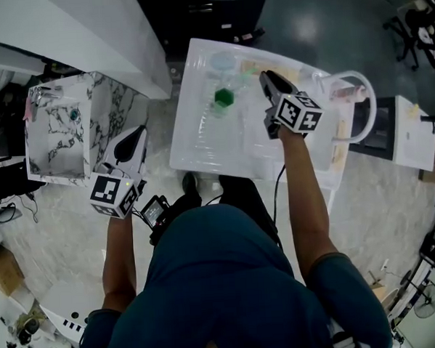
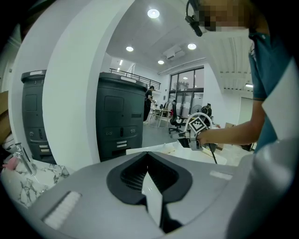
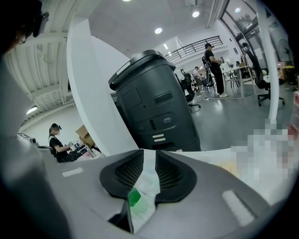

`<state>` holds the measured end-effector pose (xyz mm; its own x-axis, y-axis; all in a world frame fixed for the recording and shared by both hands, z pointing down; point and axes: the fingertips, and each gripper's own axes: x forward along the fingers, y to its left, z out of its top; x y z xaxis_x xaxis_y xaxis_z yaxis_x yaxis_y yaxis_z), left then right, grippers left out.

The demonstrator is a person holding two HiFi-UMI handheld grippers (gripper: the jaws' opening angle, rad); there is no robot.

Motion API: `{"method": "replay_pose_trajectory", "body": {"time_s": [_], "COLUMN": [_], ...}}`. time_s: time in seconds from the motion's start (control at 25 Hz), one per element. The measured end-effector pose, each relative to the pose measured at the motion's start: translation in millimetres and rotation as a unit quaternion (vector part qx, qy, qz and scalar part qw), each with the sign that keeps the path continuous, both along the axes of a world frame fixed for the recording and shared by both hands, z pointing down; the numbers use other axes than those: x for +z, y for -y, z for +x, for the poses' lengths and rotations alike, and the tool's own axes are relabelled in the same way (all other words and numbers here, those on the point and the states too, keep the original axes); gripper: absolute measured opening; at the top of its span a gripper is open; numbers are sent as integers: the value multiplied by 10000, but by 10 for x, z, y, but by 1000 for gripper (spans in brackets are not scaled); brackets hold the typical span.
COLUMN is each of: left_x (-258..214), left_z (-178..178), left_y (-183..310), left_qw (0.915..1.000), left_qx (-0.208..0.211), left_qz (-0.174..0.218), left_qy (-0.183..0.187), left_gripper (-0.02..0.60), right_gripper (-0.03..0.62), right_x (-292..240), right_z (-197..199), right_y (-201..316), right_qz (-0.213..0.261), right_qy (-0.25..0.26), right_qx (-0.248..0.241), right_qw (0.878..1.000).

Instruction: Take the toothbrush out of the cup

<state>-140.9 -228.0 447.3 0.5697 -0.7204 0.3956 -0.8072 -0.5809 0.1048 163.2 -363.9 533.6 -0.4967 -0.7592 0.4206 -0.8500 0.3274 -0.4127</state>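
On the white table [image 1: 194, 145] stands a clear cup [image 1: 223, 66], hard to make out, with the green part of a toothbrush [image 1: 223, 98] beside or inside it. My right gripper [image 1: 265, 75] is over the table, just right of the green piece and apart from it. Its jaws stand open by a narrow gap. In the right gripper view [image 3: 148, 154] the green piece [image 3: 134, 198] and clear plastic [image 3: 148, 179] show through that gap, below the pads. My left gripper [image 1: 135, 134] hangs left of the table over the floor, its pads [image 2: 135, 173] meeting with nothing between them.
A marbled open box [image 1: 55, 134] sits left of the left gripper. A white looped tube [image 1: 366, 100] rises at the table's right end. Beyond the table stands a dark cabinet [image 3: 154, 107], also [image 2: 121, 116]. A white curved wall [image 1: 86, 31] lies at the upper left.
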Motion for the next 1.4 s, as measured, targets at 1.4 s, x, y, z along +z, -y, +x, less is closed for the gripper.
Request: {"method": "replay_pose_trajectory", "body": {"time_s": [1.4], "left_x": [211], "left_z": [21], "left_y": [226], "left_qw": [9995], "left_qx": [-206], "left_qz": [-250], "left_qy": [-9], "left_gripper": [0], "right_gripper": [43], "right_x": [547], "right_z": [-126], "right_y": [527], "right_qz": [-483], "right_qy": [-137], "right_qx": [-358], "right_qw": [9981]}}
